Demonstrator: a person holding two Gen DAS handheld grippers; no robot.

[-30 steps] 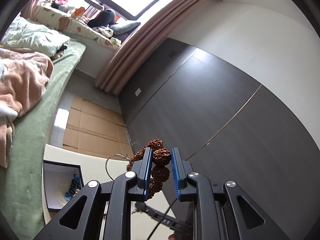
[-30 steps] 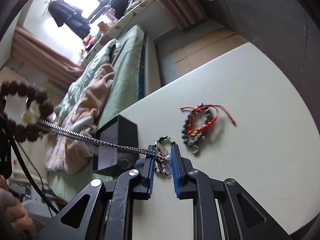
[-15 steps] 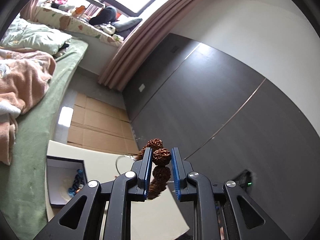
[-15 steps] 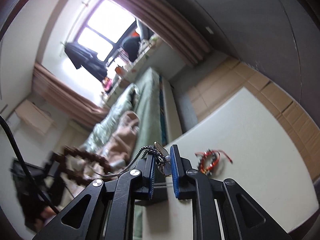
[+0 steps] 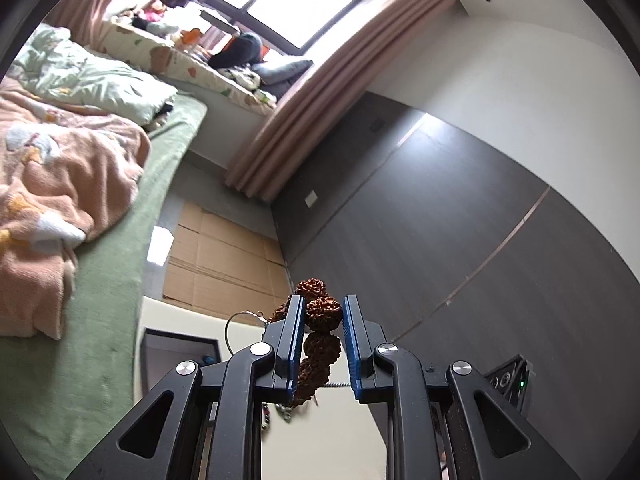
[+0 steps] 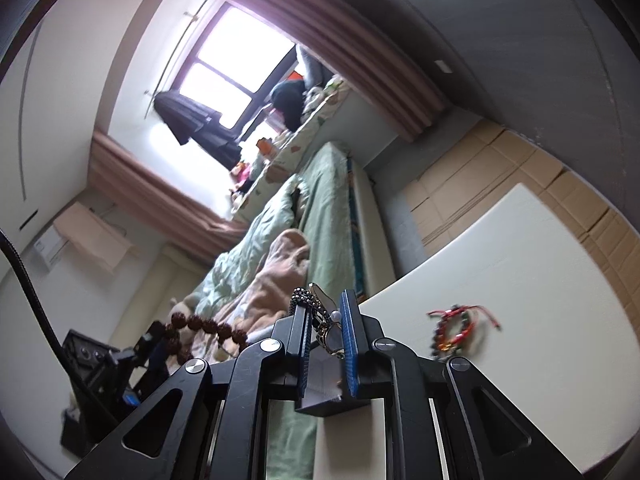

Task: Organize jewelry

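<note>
My left gripper [image 5: 323, 309] is shut on a bracelet of knobbly brown beads [image 5: 323, 314], held above the cream table [image 5: 320, 436]; the rest of the strand hangs down between the fingers. In the right wrist view the same brown beads [image 6: 204, 326] arc at the lower left, with the left gripper's dark body below them. My right gripper [image 6: 324, 309] is shut on a dark braided chain [image 6: 301, 297] with a metal clasp, lifted over a black jewelry box [image 6: 324, 402]. Red and dark beaded bracelets [image 6: 454, 328] lie together on the table [image 6: 520, 280].
The black box with a white lining [image 5: 176, 350] stands at the table's left edge, a thin wire loop [image 5: 229, 330] beside it. A bed with a green cover [image 5: 100, 280] and a peach blanket runs along the left. A dark grey wall [image 5: 440, 220] is to the right.
My right gripper has risen and tipped upward with the chain, which no longer stretches out taut to the left. My left gripper has shifted sideways, still gripping the brown beads.
</note>
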